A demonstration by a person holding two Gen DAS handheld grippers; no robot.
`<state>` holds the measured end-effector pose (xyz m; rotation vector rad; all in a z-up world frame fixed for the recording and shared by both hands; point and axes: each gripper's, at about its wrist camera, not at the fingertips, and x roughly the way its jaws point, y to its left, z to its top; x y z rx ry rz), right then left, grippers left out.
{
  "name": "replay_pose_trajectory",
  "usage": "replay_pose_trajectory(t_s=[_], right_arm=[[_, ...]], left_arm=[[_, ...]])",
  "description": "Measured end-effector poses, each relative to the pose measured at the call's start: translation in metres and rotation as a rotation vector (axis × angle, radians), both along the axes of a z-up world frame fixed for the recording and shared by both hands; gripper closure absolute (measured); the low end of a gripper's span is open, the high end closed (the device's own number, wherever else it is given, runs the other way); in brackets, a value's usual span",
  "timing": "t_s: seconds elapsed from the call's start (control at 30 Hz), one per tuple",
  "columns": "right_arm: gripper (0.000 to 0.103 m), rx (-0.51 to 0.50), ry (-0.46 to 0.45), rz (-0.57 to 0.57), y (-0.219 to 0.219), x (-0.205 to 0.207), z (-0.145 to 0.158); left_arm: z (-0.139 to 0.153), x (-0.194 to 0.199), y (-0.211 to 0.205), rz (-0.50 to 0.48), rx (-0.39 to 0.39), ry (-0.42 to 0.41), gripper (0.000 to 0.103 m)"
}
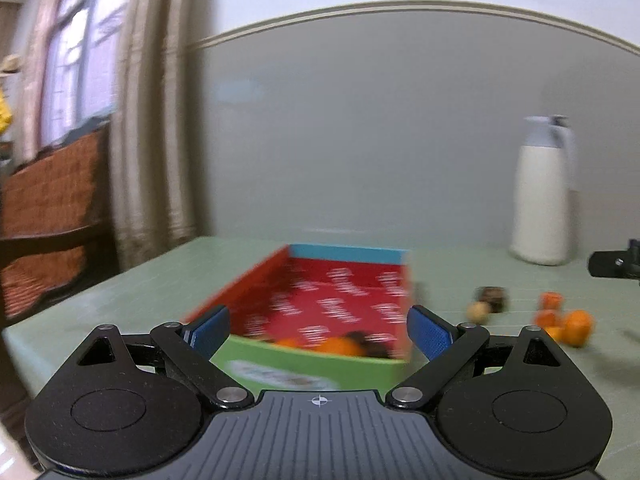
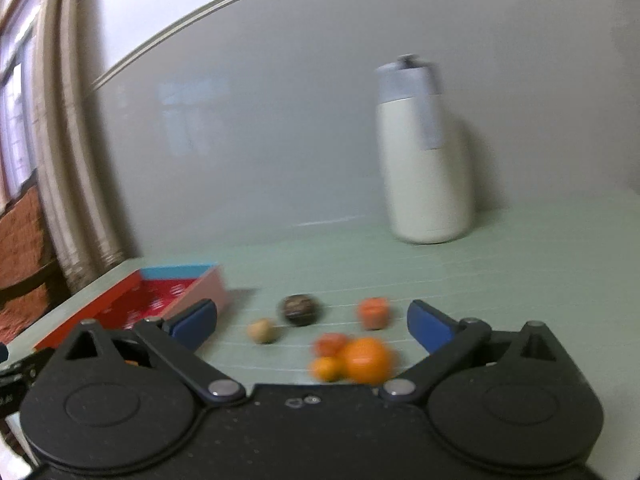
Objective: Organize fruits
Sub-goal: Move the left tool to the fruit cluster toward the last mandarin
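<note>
Both claws hang released, holding nothing: left claw [image 1: 319, 330] over the near end of a red-lined box [image 1: 320, 312] (some oranges and a dark fruit inside), right claw [image 2: 312, 326] above loose fruit on the green tabletop [image 2: 520, 264]. An orange [image 2: 366, 360], dark round fruit [image 2: 300, 310] and pale small fruit [image 2: 262, 331] lie beside the box. A white jug [image 2: 426, 160] stands at the far edge.

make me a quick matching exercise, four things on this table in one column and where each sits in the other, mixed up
Things:
1. box
2. jug
3. large orange
4. dark round fruit

Places:
A. on the table, closest to the right gripper
B. upright by the wall
C. just right of the box, behind the pale fruit
D. in front of the left gripper, fruit inside

Pairs: 1-D, 2-B, 3-A, 4-C
</note>
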<state>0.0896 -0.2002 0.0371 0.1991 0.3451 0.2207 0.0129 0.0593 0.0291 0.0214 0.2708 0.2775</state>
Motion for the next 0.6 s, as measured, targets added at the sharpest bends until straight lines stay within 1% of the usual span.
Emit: replay_pose_trajectory(t_s=[0.13,0.27,0.43,0.6], right_arm=[[0.001,0.013,0.007,-0.087,-0.034,-0.004,-0.004],[0.001,0.028,0.016,-0.161,-0.063,-0.008,-0.008],[0.001,0.027,0.022,-0.221,-0.09,-0.015,-0.014],[0.001,0.036,0.029,-0.268,-0.116,-0.024,-0.019]], left_arm=[[-0.002,0.01,-0.035,-0.106,0.029,0.01,0.009],[-0.005,0.021,-0.058,-0.187,0.021,0.028,0.009],[-0.009,0.037,-0.088,-0.272,0.008,0.064,0.009],[-0.01,0.054,-0.125,-0.35,0.051,0.088,0.011]])
